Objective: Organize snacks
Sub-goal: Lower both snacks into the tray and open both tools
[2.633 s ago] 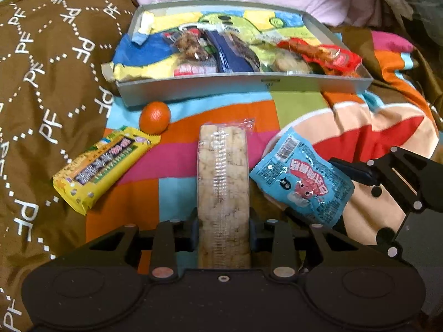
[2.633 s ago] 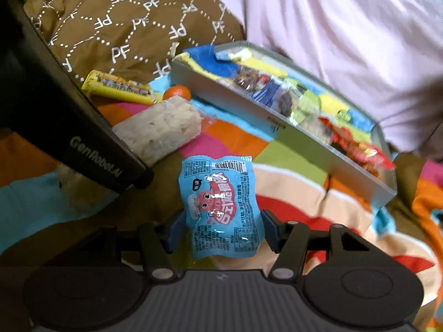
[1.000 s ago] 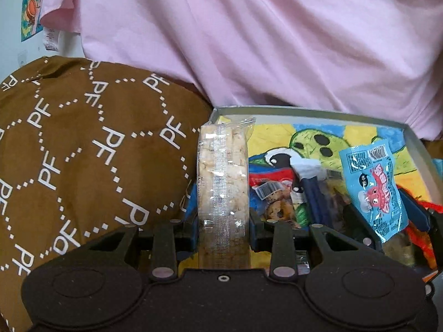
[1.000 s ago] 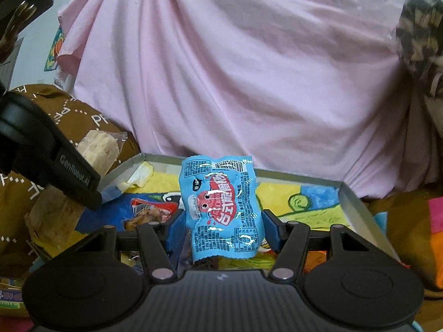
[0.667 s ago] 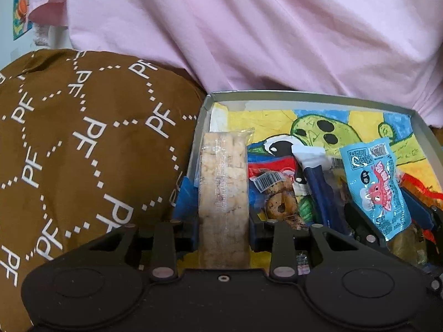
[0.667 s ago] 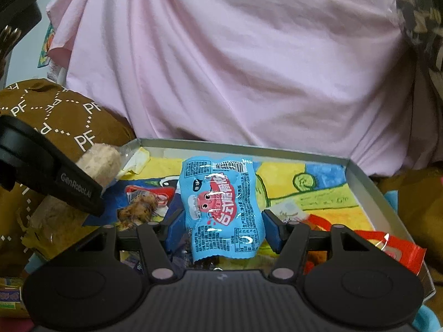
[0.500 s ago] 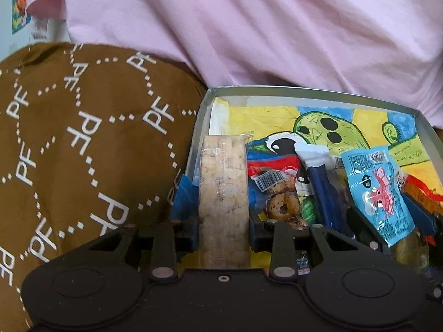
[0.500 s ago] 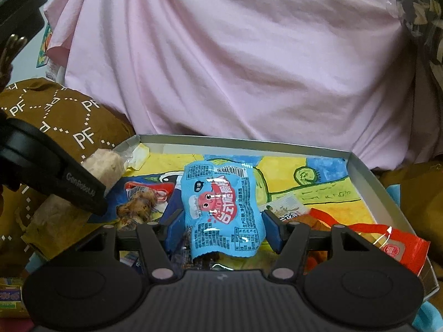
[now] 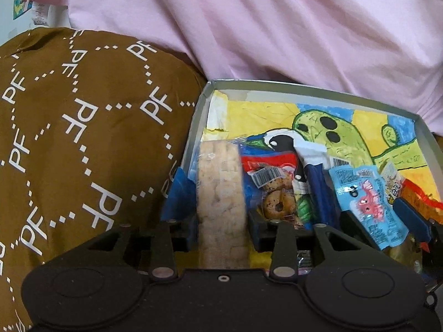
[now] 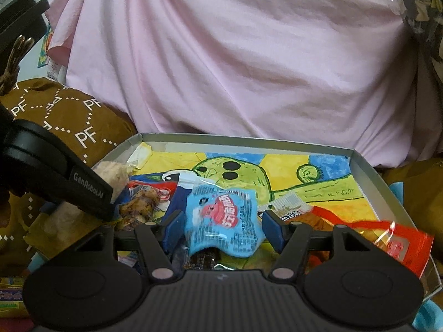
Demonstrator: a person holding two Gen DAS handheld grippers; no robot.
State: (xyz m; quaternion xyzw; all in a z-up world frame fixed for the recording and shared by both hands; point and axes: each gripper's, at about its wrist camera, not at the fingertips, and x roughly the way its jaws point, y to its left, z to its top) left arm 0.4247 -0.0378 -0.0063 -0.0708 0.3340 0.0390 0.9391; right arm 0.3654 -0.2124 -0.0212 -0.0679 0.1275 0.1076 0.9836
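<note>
The snacks are almost all in the grey box [image 10: 368, 177], the one with a cactus drawing on its floor, and you bring two more over it. Your left gripper [image 9: 221, 222] is closed tight on the rice cracker bar [image 9: 220, 193], which stands on its edge above the left end of the box, just beside the left wall. Your right gripper [image 10: 220, 229] has its jaws spread wide, and the blue packet [image 10: 223, 221] sits loose between them; it looks to touch neither pad, so I judge it is released or falling. The danger is on the left: if you let go of the bar so near the wall, it may tip over the rim onto the brown cushion [image 9: 83, 127], or lie across the cookie packet [image 9: 274, 193] and slide. The blue packet may land on the red packet [image 10: 398, 243] at the right corner and slip out there. You cannot see the near wall of the box, because both gripper bodies hide it, and what lies under the blue packet is hard to tell. The packet itself is blurred.
</note>
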